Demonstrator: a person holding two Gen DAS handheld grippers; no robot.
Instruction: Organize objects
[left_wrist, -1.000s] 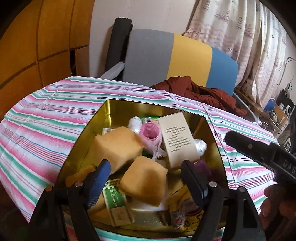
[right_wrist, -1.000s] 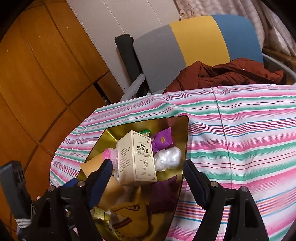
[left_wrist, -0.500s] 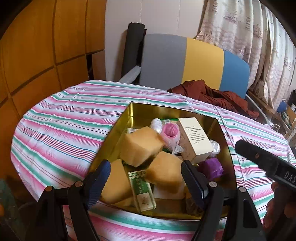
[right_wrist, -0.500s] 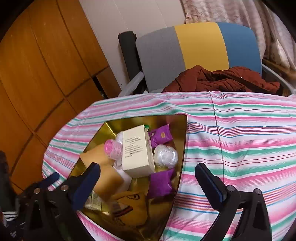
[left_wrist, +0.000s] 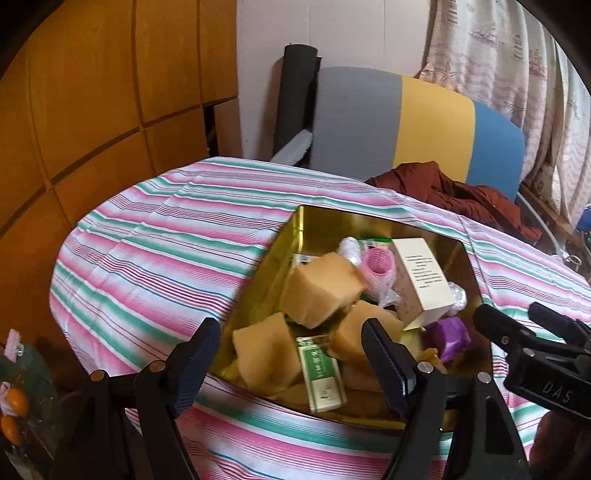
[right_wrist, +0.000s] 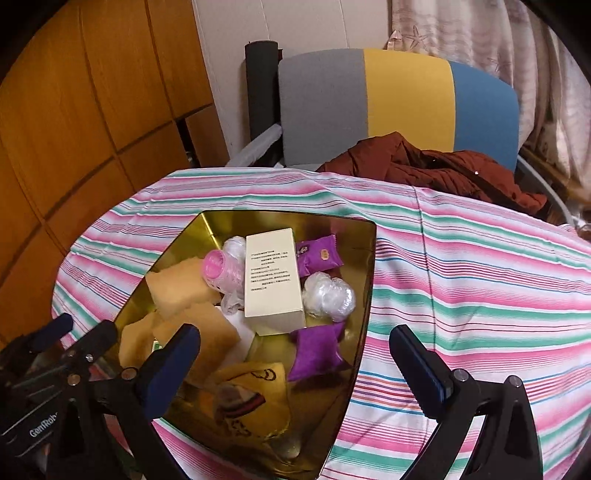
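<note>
Tools agape over glossy gold tin

both grippers pulled back from gold tin, more striped cloth in view, right gripper jaws wider apart, left gripper shifted left w/ same gap

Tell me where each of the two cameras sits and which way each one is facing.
Left wrist: on the left gripper, open, looking forward and down at the gold tin; the right gripper shows at the right edge.
Right wrist: on the right gripper, open, looking at the tin's right side; the left gripper shows lower left.
Both share the cream box, the striped tablecloth and the chair.
</note>
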